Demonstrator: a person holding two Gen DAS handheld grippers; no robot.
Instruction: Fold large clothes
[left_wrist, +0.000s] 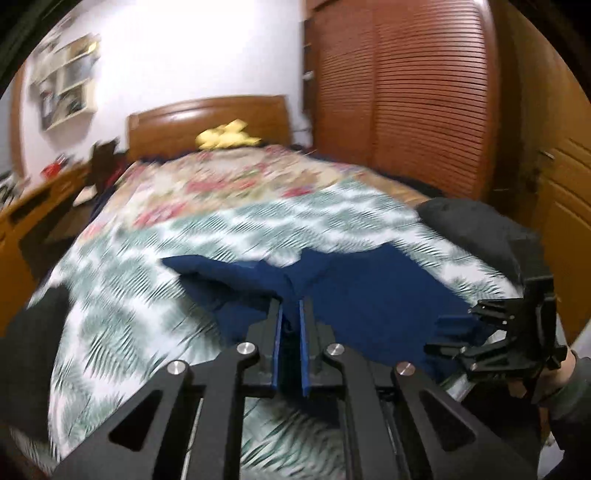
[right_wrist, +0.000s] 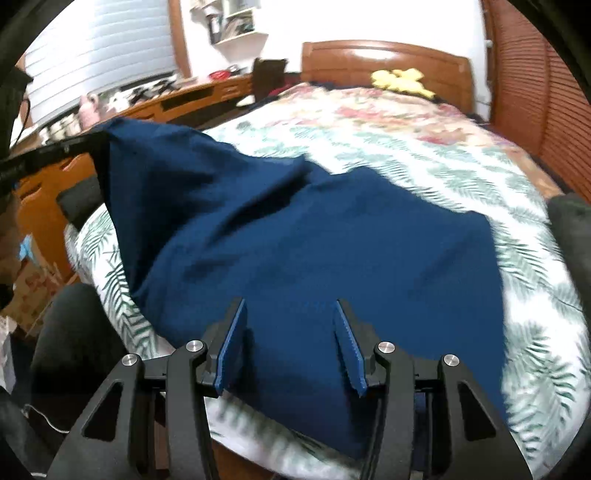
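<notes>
Left gripper (left_wrist: 291, 314) jaws clenched on a lifted fold of the navy garment (right_wrist: 314, 240); right gripper (right_wrist: 291, 325) jaws half-spread above it, grasping nothing. Garment's length runs left-right across the bed (right_wrist: 461, 155).

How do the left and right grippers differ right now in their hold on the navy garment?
The left gripper is shut, pinching a fold of the navy garment; the right gripper stands open with its jaws apart over the cloth. The left lifts its corner off the bed; nothing is pinched by the right. Both have black bodies with blue pads.
</notes>
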